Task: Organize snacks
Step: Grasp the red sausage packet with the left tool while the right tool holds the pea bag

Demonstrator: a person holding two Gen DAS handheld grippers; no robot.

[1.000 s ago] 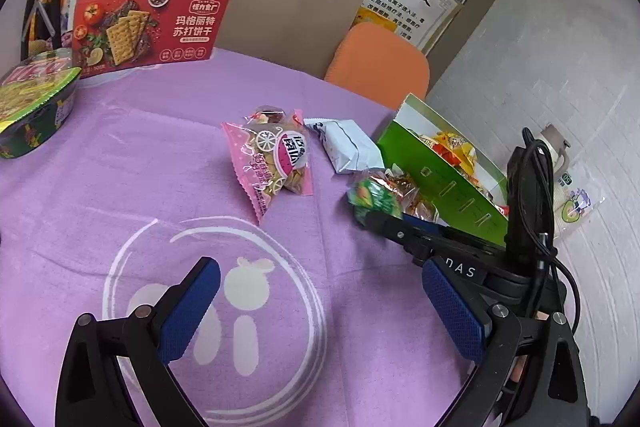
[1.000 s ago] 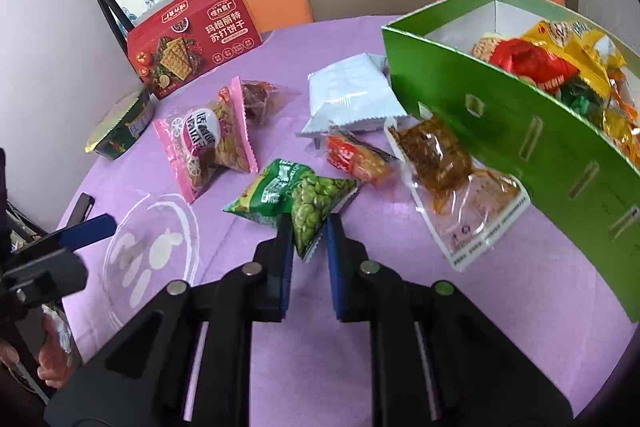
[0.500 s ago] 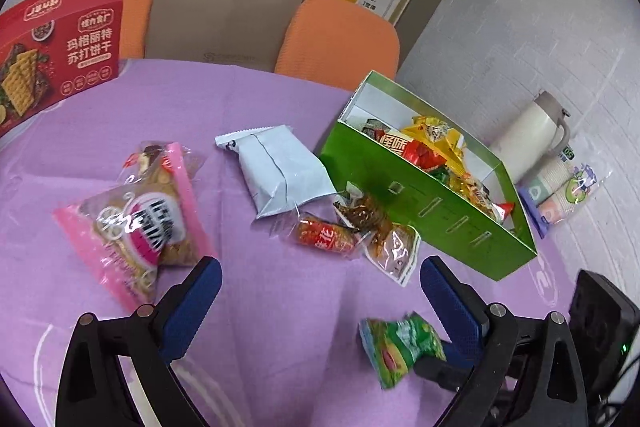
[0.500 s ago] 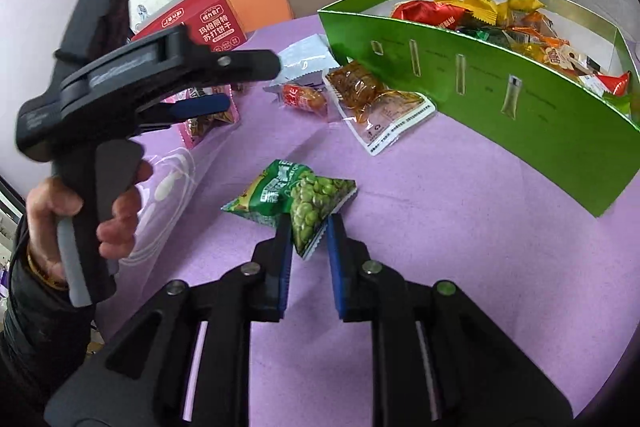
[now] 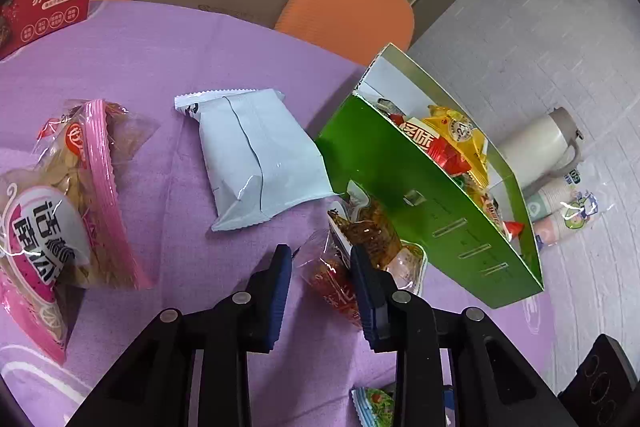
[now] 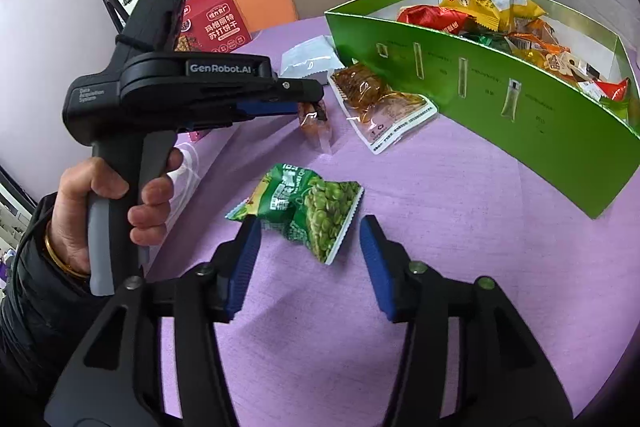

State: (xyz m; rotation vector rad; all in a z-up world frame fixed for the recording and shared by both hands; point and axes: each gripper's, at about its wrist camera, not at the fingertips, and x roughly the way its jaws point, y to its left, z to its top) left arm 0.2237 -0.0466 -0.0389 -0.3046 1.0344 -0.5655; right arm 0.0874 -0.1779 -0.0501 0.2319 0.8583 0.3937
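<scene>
Left gripper [image 5: 318,267] straddles the red packet [image 5: 334,279], fingers not quite clamped; right gripper [image 6: 308,239] gapes around the pea bag [image 6: 308,207] (lying on the cloth), green box [image 6: 520,107] at two o'clock.

The tablecloth [image 6: 460,227] is matt purple cloth with a fine ribbed weave. The pea packet [image 6: 312,211] is glossy crinkled foil; the white packet [image 5: 260,163] is smooth, faintly shiny film. The clear pouch [image 6: 384,103] is transparent plastic — wet-looking glare on it. The green box [image 6: 520,107] is smooth card with a slight sheen. Both grippers [image 5: 320,291] [image 6: 308,263] are matt black plastic — blue ribbed pads [image 6: 244,263].
</scene>
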